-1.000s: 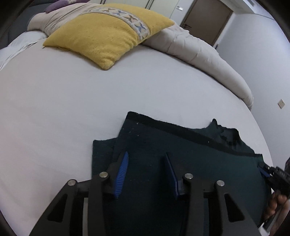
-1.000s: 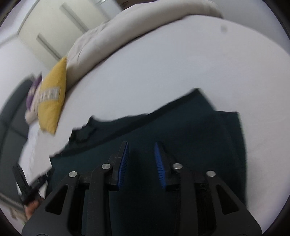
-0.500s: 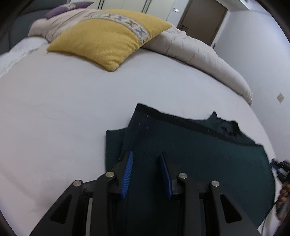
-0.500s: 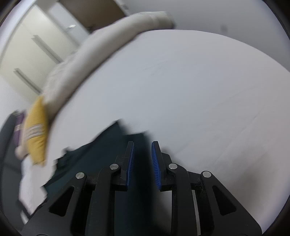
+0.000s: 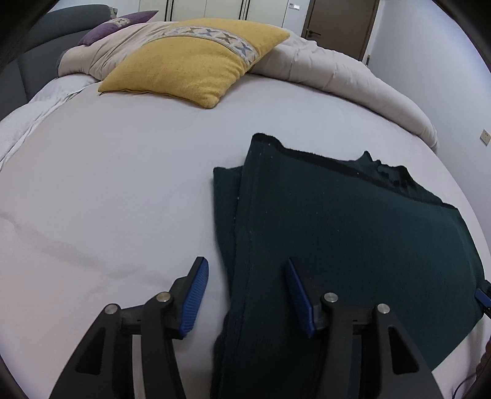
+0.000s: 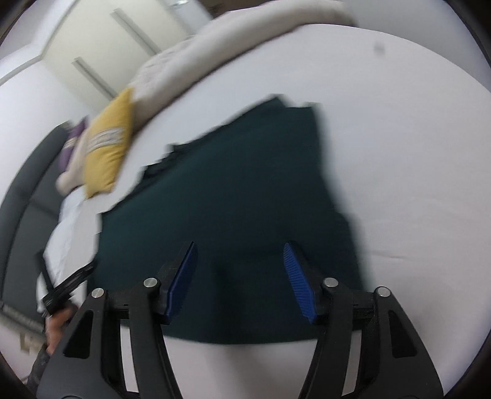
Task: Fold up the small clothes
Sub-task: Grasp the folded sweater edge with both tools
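Both jaws just opened: left gripper [image 5: 245,294] and right gripper [image 6: 242,280] empty above dark green garment [image 5: 337,233] on bed [image 5: 107,190].

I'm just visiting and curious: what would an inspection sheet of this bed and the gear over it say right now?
Surface: white bed sheet, faint creases.
Job's things: dark green garment, partly folded, lying flat.
Clutter: yellow cushion; beige duvet along the far edge.
Grippers: left gripper open over the garment's edge; right gripper open above the garment; both jaws have just been opening, nothing pinched.
Cables: nothing seen.
Surroundings: brown door, pale wardrobe.
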Tool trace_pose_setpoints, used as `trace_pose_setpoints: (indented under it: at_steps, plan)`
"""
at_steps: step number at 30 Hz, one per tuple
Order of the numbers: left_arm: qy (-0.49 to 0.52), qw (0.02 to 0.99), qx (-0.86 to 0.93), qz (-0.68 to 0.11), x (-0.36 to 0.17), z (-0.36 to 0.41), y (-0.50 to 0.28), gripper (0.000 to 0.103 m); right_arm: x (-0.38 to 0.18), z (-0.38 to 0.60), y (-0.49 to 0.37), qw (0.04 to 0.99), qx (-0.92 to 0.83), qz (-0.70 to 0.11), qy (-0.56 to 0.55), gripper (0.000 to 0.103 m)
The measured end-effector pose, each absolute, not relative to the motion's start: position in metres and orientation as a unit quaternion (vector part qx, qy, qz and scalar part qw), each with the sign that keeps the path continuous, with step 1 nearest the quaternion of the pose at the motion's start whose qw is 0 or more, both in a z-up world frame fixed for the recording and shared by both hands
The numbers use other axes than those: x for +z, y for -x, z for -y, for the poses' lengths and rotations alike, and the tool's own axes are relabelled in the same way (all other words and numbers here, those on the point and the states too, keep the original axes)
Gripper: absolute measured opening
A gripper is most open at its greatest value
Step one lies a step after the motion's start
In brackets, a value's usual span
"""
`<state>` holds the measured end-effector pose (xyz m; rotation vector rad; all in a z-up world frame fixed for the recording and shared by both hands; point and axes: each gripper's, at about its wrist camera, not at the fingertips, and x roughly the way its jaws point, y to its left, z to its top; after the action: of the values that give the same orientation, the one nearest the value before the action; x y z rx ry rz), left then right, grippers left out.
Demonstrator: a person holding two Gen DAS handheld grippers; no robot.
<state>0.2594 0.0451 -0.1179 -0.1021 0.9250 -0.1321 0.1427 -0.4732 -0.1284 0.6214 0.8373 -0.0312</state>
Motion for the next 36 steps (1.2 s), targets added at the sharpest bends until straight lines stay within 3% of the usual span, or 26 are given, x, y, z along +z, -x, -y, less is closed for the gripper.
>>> trace_pose_setpoints:
  at_steps: [1,2,5,7,9,11,12,15,17,19,25,27,32,36]
  plan:
    - [0.051,0.891,-0.064,-0.448,-0.118,-0.046,-0.259,0.056,-0.134,0.481,-0.138,0.865,-0.025,-0.400,-0.303,0.024]
    - [0.052,0.890,-0.063,-0.449,-0.117,-0.046,-0.258,0.056,-0.137,0.489,-0.131,0.862,-0.038,-0.401,-0.308,0.018]
    - [0.053,0.889,-0.063,-0.450,-0.117,-0.047,-0.256,0.056,-0.136,0.515,-0.109,0.861,-0.085,-0.389,-0.318,0.016]
    - [0.056,0.888,-0.062,-0.452,-0.116,-0.048,-0.254,0.056,-0.126,0.521,-0.098,0.861,-0.136,-0.389,-0.299,0.032]
    - [0.059,0.887,-0.061,-0.454,-0.114,-0.049,-0.250,0.056,-0.114,0.524,-0.088,0.870,-0.140,-0.368,-0.296,0.037]
    - [0.059,0.887,-0.060,-0.455,-0.112,-0.049,-0.244,0.056,-0.101,0.518,-0.091,0.876,-0.134,-0.354,-0.300,0.056]
    - [0.059,0.887,-0.059,-0.455,-0.110,-0.048,-0.241,0.056,-0.098,0.517,-0.089,0.879,-0.136,-0.348,-0.295,0.071]
    - [0.067,0.884,-0.057,-0.459,-0.107,-0.052,-0.231,0.057,-0.100,0.513,-0.091,0.882,-0.131,-0.356,-0.281,0.074]
    - [0.078,0.882,-0.057,-0.462,-0.107,-0.055,-0.222,0.057,-0.110,0.507,-0.102,0.873,-0.120,-0.385,-0.275,0.069]
    - [0.084,0.877,-0.058,-0.470,-0.113,-0.058,-0.212,0.057,-0.123,0.501,-0.109,0.860,-0.121,-0.423,-0.259,0.044]
    - [0.084,0.872,-0.074,-0.476,-0.120,-0.056,-0.201,0.022,-0.128,0.500,-0.100,0.860,-0.123,-0.426,-0.253,0.014]
    - [0.079,0.872,-0.076,-0.477,-0.117,-0.053,-0.200,0.014,-0.127,0.497,-0.101,0.862,-0.123,-0.429,-0.240,0.009]
    - [0.094,0.872,-0.080,-0.474,-0.114,-0.059,-0.192,0.012,-0.110,0.500,-0.089,0.869,-0.125,-0.410,-0.247,0.008]
    - [0.114,0.869,-0.081,-0.475,-0.125,-0.066,-0.189,0.012,-0.131,0.510,-0.092,0.855,-0.123,-0.422,-0.273,0.007]
